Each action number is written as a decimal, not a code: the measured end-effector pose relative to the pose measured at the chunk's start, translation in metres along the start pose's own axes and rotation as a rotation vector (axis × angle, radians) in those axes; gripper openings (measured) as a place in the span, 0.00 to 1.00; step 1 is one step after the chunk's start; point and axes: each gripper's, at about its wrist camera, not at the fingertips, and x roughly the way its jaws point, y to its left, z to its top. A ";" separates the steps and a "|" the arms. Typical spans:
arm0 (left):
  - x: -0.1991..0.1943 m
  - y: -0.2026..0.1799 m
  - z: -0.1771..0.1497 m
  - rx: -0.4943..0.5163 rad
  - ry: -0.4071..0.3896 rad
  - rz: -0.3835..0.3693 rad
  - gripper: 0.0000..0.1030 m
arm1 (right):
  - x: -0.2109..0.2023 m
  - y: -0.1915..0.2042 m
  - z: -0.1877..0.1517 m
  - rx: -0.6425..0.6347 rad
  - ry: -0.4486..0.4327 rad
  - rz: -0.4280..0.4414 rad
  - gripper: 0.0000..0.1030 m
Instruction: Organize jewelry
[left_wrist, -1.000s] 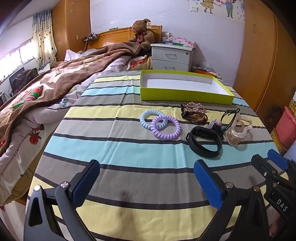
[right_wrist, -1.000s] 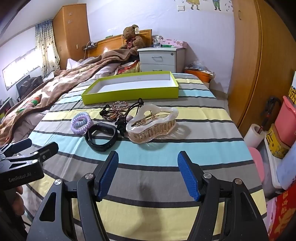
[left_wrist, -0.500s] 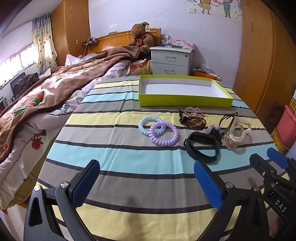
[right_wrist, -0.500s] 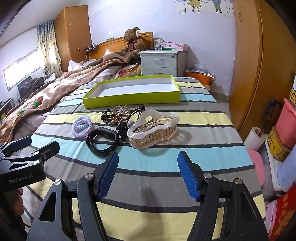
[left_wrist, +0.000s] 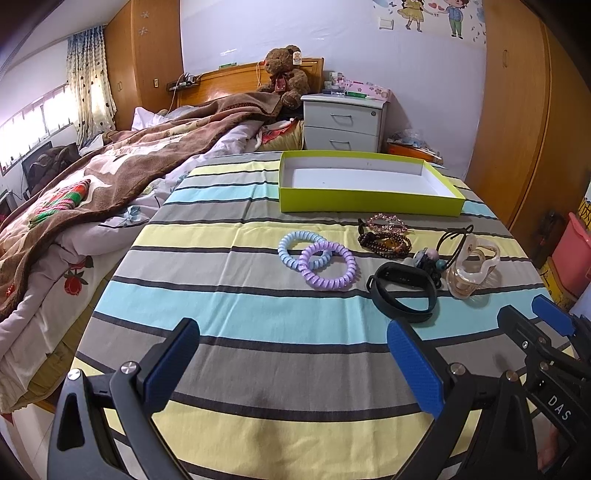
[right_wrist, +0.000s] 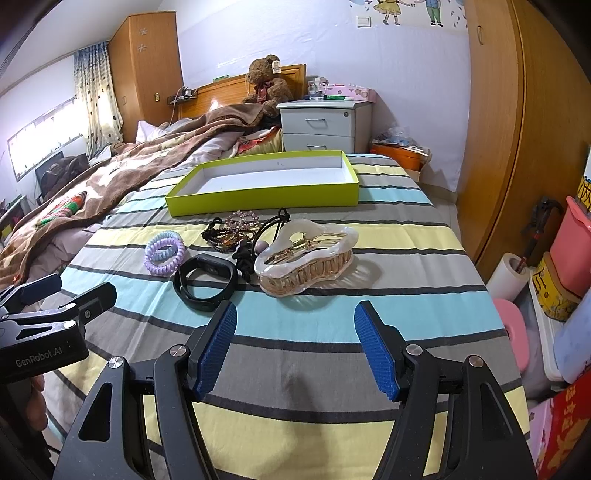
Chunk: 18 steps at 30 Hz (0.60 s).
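Jewelry (left_wrist: 388, 254) sits clustered on the striped cloth (left_wrist: 258, 314), short of the empty green box (left_wrist: 369, 201). My left gripper (left_wrist: 291, 365) and right gripper (right_wrist: 295, 343) have pulled back slightly, both spread wide, holding nothing. Sorting not started.

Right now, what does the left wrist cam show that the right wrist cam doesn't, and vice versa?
Left wrist only: the blue and purple coil ties read clearly as two overlapping rings, and the right hand-held gripper shows at the right edge.

Right wrist only: the large clear claw clip seen broadside, a paper roll and pink bin on the floor, and the left hand-held gripper at the left edge.

Both: empty green tray, black wristband, bead bracelets, striped cloth.
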 end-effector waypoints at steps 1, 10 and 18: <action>0.001 0.000 0.000 0.000 -0.002 0.001 1.00 | 0.000 0.000 0.000 -0.001 0.001 -0.001 0.65; 0.000 0.001 0.000 -0.002 0.003 0.000 1.00 | 0.000 0.000 0.000 0.001 0.001 -0.003 0.65; 0.001 0.002 -0.001 -0.004 0.006 0.000 1.00 | 0.000 0.001 0.000 -0.001 -0.001 -0.002 0.65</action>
